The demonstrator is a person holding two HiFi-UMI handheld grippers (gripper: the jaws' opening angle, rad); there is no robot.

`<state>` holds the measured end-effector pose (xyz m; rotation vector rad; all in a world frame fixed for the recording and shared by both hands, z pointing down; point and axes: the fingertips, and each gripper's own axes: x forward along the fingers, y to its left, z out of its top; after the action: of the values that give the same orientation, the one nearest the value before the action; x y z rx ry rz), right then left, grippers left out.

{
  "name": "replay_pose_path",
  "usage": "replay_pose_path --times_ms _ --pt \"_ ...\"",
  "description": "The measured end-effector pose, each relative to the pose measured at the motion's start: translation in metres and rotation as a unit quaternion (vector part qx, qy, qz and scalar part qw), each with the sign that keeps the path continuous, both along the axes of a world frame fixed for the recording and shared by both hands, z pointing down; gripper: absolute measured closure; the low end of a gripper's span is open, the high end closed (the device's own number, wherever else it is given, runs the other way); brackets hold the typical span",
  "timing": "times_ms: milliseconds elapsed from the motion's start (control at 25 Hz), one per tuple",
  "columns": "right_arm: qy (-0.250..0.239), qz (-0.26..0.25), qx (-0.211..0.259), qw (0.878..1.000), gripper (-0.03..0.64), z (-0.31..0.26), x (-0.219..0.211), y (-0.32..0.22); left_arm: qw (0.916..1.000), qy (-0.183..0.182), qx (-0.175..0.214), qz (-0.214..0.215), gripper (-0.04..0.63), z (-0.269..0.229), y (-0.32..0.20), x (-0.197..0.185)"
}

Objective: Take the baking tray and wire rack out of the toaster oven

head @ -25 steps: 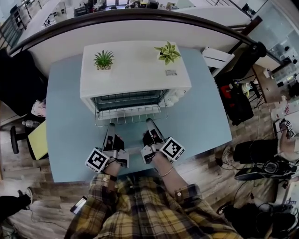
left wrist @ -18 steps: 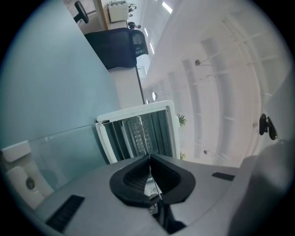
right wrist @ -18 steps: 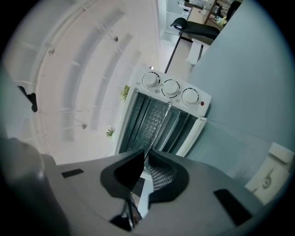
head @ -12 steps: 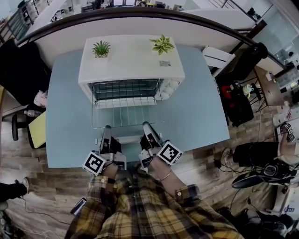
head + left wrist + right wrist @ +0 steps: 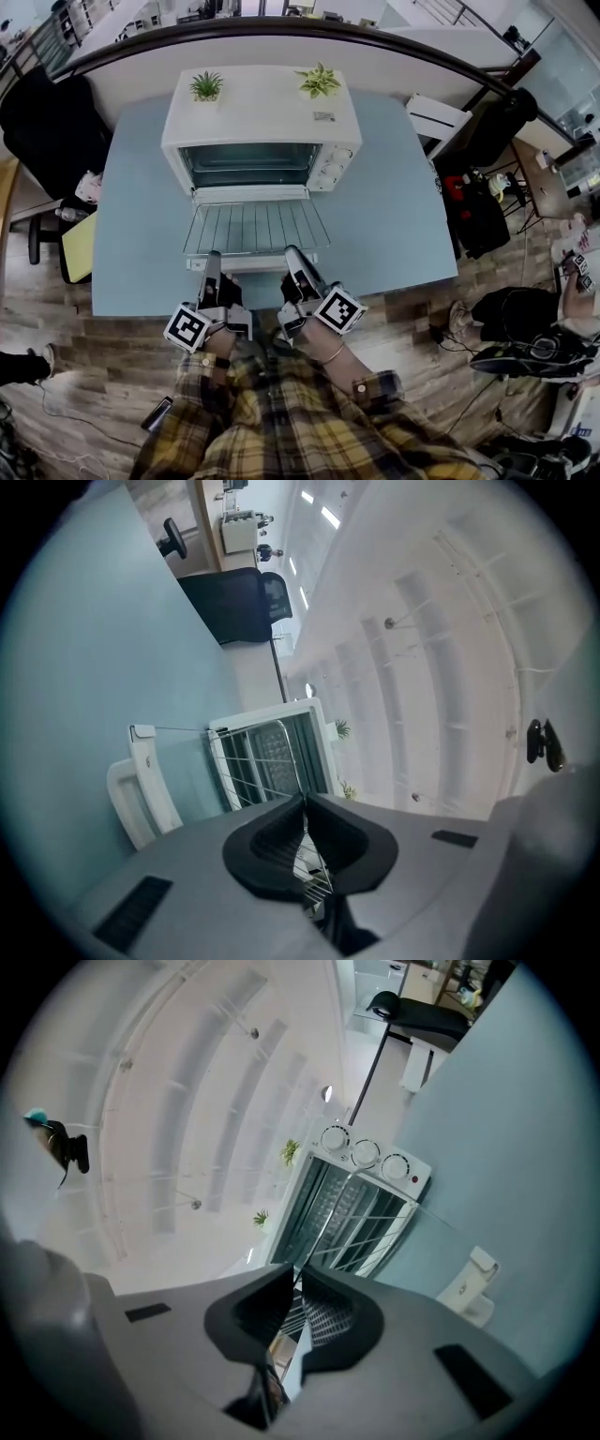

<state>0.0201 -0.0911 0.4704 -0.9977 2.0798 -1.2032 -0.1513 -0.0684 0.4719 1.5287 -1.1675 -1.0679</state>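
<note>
Now the left gripper (image 5: 213, 257) and right gripper (image 5: 292, 253), jaws pinched almost shut on the front wire of the thin silver wire rack (image 5: 255, 228), have drawn it nearly clear of the oven. It hangs level over the lowered glass door. Beyond, the boxy white toaster oven (image 5: 262, 141) stands open, and I judge the rack almost free; no baking tray can be made out.

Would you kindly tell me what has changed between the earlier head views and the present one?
The wire rack has slid out of the toaster oven toward the person, drawn by the left gripper and the right gripper. It now lies mostly over the open door. Both grippers stay shut on its front edge, and nothing was let go. The oven, its open door and the two potted plants on top are as they were.
</note>
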Motion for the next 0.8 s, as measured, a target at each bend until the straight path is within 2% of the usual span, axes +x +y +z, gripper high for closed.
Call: replay_pose_path --times_ms 160,360,600,800 --pt "-0.001 0.010 0.012 1.000 0.584 -0.006 0.018 0.011 0.9998 -0.009 0.010 0.011 0.586 -0.006 0.008 0.018" --pt "0.000 0.046 0.019 0.999 0.584 -0.009 0.057 0.027 0.9989 -0.007 0.018 0.044 0.586 -0.012 0.014 0.054" --pt "0.020 0.115 0.005 0.993 0.584 0.001 0.125 0.048 0.9941 0.000 0.018 0.107 0.586 -0.007 0.012 0.119" --pt "0.021 0.171 0.013 0.985 0.583 -0.003 0.179 0.066 0.9850 0.003 0.016 0.172 0.586 -0.006 0.012 0.180"
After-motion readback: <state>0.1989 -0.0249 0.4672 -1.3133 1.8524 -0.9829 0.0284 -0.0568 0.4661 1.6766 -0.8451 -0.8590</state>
